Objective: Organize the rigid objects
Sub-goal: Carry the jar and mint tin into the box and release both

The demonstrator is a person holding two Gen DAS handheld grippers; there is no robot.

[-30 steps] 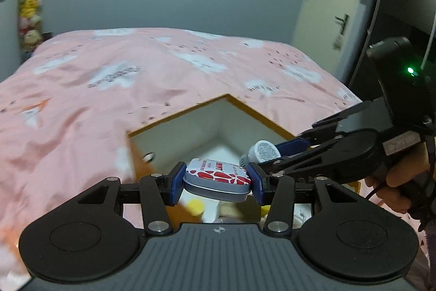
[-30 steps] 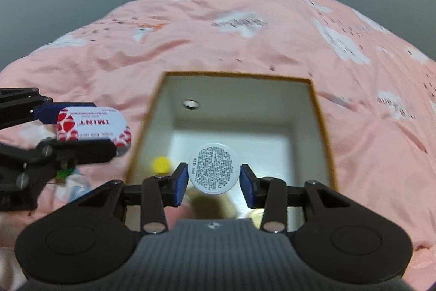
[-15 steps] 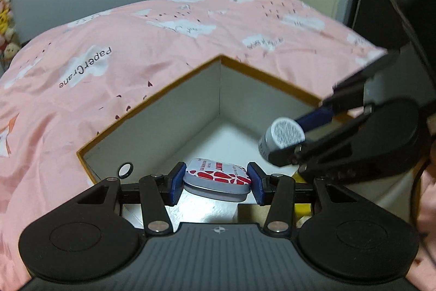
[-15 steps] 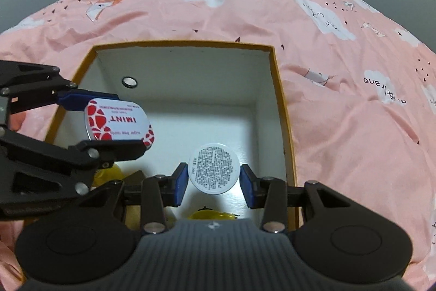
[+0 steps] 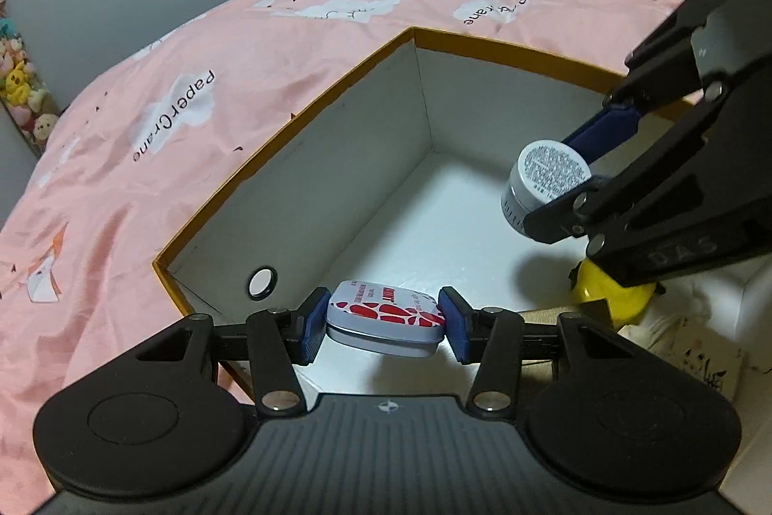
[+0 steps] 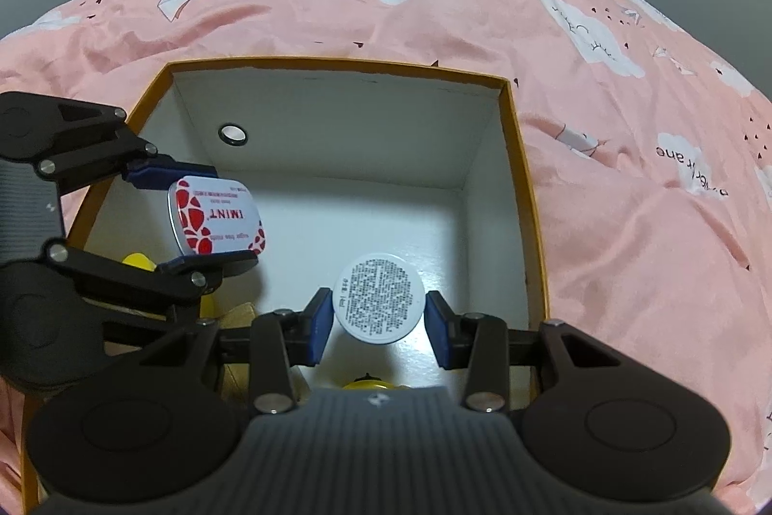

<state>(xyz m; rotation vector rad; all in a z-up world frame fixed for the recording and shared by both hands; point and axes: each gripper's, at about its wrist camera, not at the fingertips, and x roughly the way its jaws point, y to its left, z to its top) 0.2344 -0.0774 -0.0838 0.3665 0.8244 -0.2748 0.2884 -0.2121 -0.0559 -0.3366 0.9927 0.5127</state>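
Note:
A white mint tin with red patches (image 5: 386, 317) (image 6: 217, 220) sits between the pads of my left gripper (image 5: 385, 324) (image 6: 193, 220). The pads still touch its ends, the jaws are opening, and the tin tilts slightly. It hangs inside the orange-rimmed white box (image 5: 289, 129) (image 6: 526, 187), near the left wall. My right gripper (image 6: 379, 322) (image 5: 579, 177) is shut on a small round white jar (image 6: 379, 305) (image 5: 550, 172), label side facing the camera, held above the box floor to the right of the tin.
The box lies on a pink bedspread (image 5: 193, 80) with cloud prints. A yellow object (image 5: 613, 293) (image 6: 137, 261) and a brownish cardboard piece lie at the box's near end. A round grommet hole (image 5: 262, 282) (image 6: 233, 133) marks the left wall.
Both grippers have come down from above the rim into the box with their loads. The left gripper has rolled, and the tin now sits more tilted between its pads.

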